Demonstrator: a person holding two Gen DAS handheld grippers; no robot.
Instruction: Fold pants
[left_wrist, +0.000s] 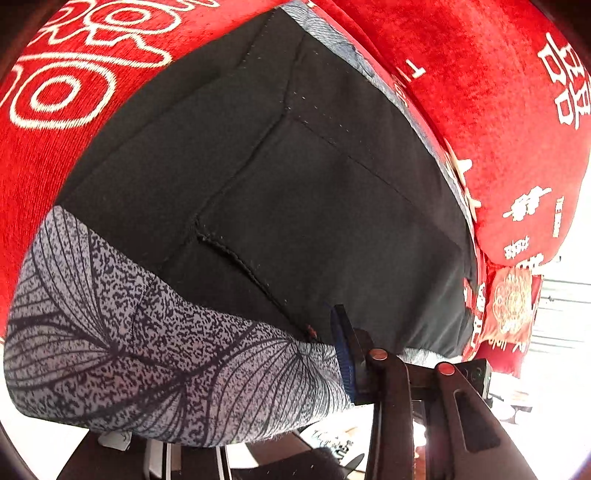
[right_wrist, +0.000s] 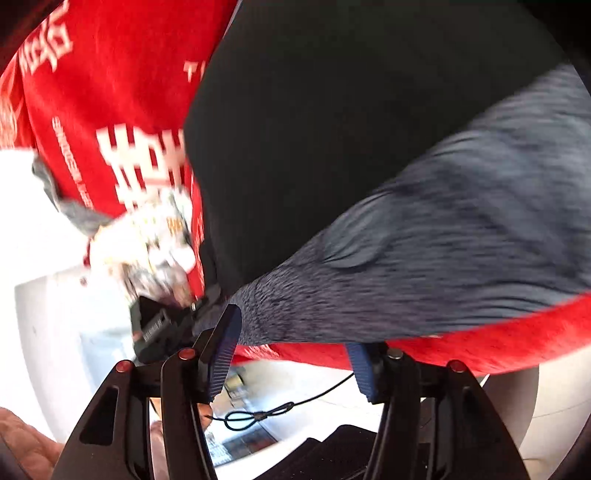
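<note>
On the near edge of the red plush cloth with white lettering (left_wrist: 498, 92), black pants with a grey leaf-print band (left_wrist: 295, 166) lie flat; left gripper (left_wrist: 354, 354) clamped on the band, right gripper (right_wrist: 291, 354) jaws apart nearby: grip band before lifting evenly.

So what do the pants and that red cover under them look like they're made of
Pants: smooth, matte black woven cloth with visible stitched seams; the grey leaf-print band looks like a softer knit, though that's uncertain. Red cover: plush, velvety pile with white printed characters, judging by its fuzzy sheen.
</note>
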